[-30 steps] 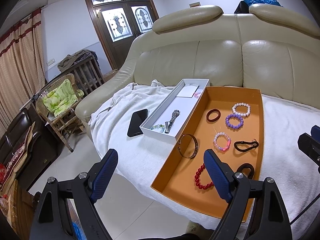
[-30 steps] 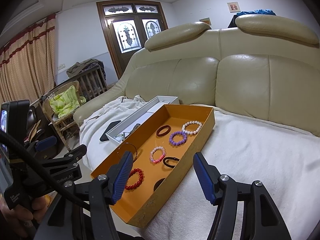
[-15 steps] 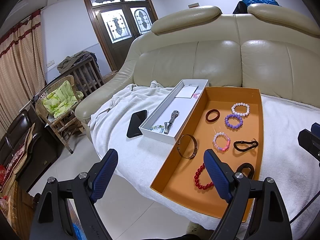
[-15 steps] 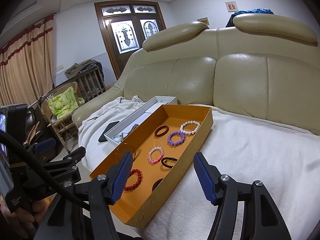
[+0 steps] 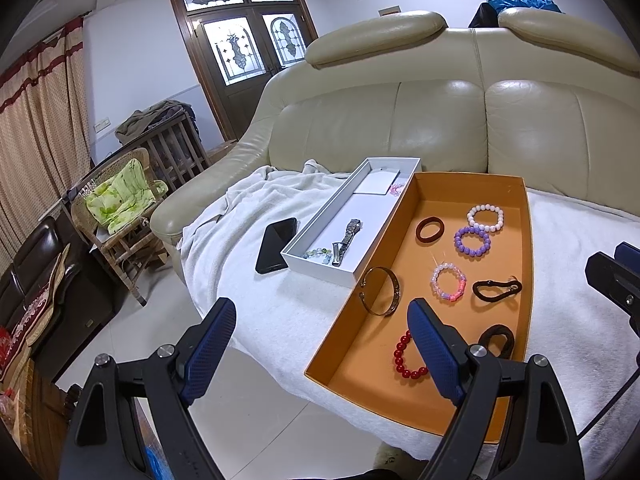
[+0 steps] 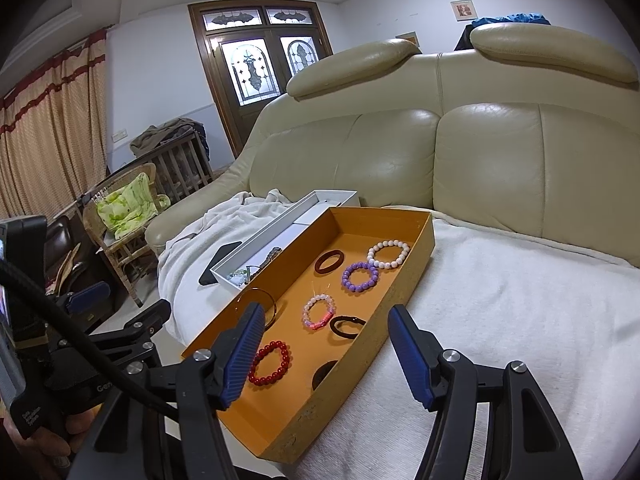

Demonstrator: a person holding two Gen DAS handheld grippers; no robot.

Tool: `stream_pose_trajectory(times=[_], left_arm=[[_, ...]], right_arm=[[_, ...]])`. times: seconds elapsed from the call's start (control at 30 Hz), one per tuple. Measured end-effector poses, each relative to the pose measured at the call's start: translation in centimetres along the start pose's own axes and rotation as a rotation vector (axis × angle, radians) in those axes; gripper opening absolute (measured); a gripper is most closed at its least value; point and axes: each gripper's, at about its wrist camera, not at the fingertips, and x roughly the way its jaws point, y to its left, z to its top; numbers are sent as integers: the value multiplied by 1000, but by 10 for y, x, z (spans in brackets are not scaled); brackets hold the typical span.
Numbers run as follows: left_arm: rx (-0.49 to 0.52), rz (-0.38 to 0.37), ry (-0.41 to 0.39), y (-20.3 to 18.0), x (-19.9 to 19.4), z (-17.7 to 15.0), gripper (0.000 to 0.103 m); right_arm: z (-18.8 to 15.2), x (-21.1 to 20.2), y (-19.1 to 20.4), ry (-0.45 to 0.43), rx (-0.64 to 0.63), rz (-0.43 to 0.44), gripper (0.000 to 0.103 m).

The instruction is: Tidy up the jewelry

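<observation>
Left gripper (image 5: 320, 354) fingers spread wide, empty, hovering low centre of frame short of orange tray (image 5: 524, 240). Right gripper (image 6: 326, 354) likewise spread, empty, over tray's near end.

Tray centre-right holds loose pieces lying apart, likely for single picks: red bead bracelet (image 5: 408, 356), gold bangle (image 5: 382, 290), pink bracelet (image 5: 448, 282), purple bracelet (image 5: 472, 240), white bracelet (image 5: 485, 217), hair ties.

White box (image 5: 320, 216) touching tray's left side holds watch (image 5: 346, 236) and pale bead bracelet (image 5: 318, 255).

Fits either sorting underway or finished.

Cream leather sofa (image 5: 440, 120) draped with a white towel (image 5: 288, 300), black phone (image 5: 277, 244) lying on it, wicker chair (image 5: 120, 216) with green cushion (image 5: 120, 196) far left, stained-glass wooden door (image 5: 244, 48), striped curtain (image 5: 36, 128)
</observation>
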Motion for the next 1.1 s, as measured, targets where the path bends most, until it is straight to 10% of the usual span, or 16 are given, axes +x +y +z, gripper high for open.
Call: stream_pose_trajectory(times=[1.1], left_arm=[[-16,-7,21,3,17,-7,88]], right_arm=[[-3,24,11,42,-1,0,68]])
